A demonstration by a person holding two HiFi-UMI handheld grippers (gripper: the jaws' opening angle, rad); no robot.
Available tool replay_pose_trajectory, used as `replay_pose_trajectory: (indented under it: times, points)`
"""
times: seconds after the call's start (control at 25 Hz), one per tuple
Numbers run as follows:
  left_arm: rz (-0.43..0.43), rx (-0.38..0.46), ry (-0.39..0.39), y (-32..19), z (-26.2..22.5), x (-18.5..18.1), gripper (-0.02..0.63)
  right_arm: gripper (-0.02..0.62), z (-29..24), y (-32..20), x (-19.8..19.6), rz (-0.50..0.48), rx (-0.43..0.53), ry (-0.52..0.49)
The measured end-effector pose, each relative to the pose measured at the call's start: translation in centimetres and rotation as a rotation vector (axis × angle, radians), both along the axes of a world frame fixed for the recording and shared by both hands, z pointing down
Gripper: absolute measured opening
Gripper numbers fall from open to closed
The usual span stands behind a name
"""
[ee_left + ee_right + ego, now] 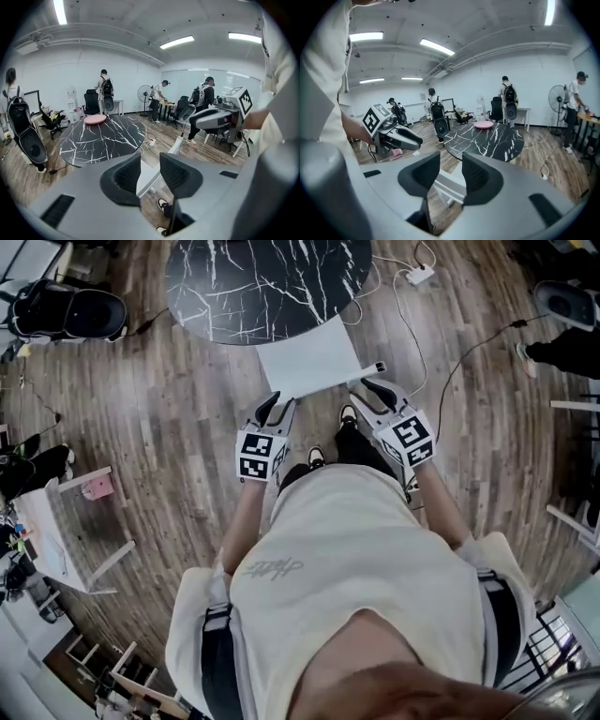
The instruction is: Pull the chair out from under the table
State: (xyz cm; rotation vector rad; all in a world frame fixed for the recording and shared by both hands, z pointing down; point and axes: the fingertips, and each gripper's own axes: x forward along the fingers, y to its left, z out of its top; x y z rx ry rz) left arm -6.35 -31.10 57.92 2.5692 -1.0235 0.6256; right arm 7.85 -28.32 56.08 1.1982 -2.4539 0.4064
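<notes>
A white chair point(309, 357) stands with its seat part-way under the round black marble table point(272, 287), its back toward me. My left gripper point(274, 409) is open just short of the left end of the chair's back. My right gripper point(372, 395) is open at the right end, close to the top rail. In the left gripper view the chair point(149, 180) shows through the gap of the open gripper point(150, 171), with the table point(103, 136) beyond. In the right gripper view the chair point(446, 183) lies past the open gripper point(451, 173). Nothing sits between either pair of pads.
A pink plate point(95, 119) lies on the table. A power strip point(419, 276) with cables trails over the wood floor at right. A black bag point(70, 310) sits far left, and a small white table point(56, 531) stands at left. Several people and office chairs point(91, 102) fill the back.
</notes>
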Motion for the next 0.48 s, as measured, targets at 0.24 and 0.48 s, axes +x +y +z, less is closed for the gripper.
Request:
replay_pose_trajectory:
  times: [0.24, 0.48]
  points:
    - [0.015, -0.045, -0.070, -1.3, 0.9, 2.0, 0.121, 0.156, 0.0, -5.0, 0.2, -0.160, -0.017, 0.001]
    - [0.112, -0.055, -0.234, -1.6, 3.0, 3.3, 0.121, 0.159, 1.6, -6.5, -1.8, -0.367, -0.084, 0.067]
